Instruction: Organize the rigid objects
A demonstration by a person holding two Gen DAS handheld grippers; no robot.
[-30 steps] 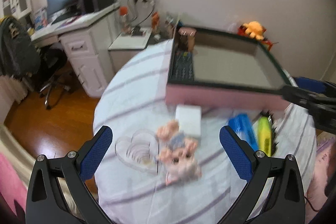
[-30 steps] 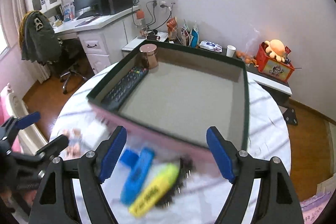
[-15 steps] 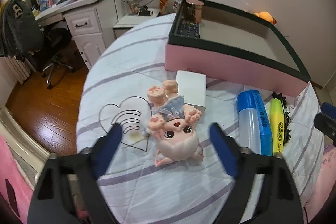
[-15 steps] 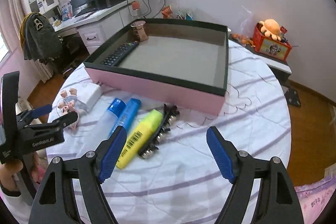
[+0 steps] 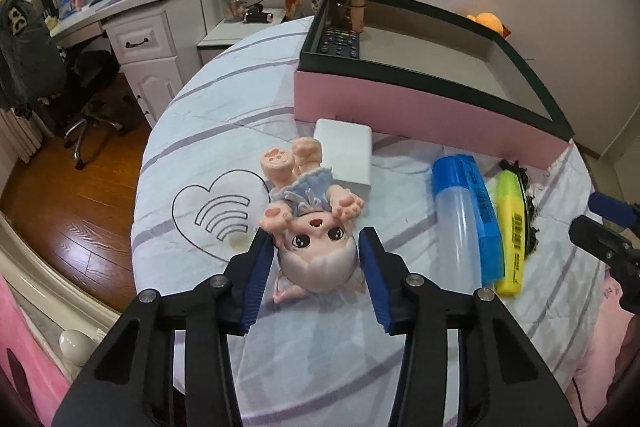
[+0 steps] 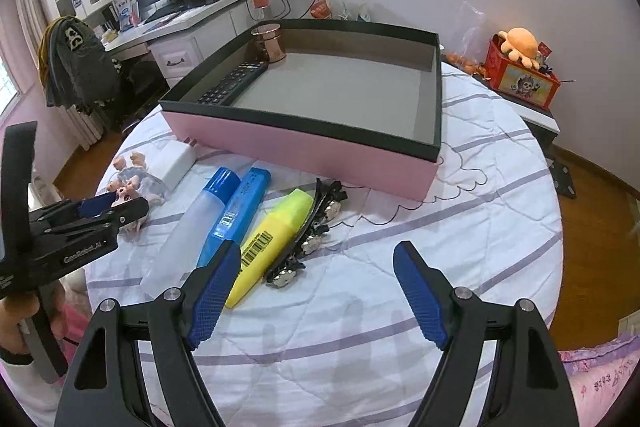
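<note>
The left tool (image 5: 316, 259) is closing around the doll (image 5: 316, 243) lying on the table (image 5: 360, 347) near the box (image 5: 420, 107); pads look just short of touching. Grip the head squarely. The right tool (image 6: 316, 291) hangs open, empty.

Home bedroom: computer desk (image 6: 188, 23), quilted bedspread (image 6: 460, 227)

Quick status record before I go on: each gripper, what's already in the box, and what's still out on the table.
left gripper: jaws closing, doll's head between them
right gripper: open, empty, above the tablecloth
in pink box: remote control, copper cup
still out: white block, blue-capped tube, blue pen case, yellow highlighter, hair clip
</note>
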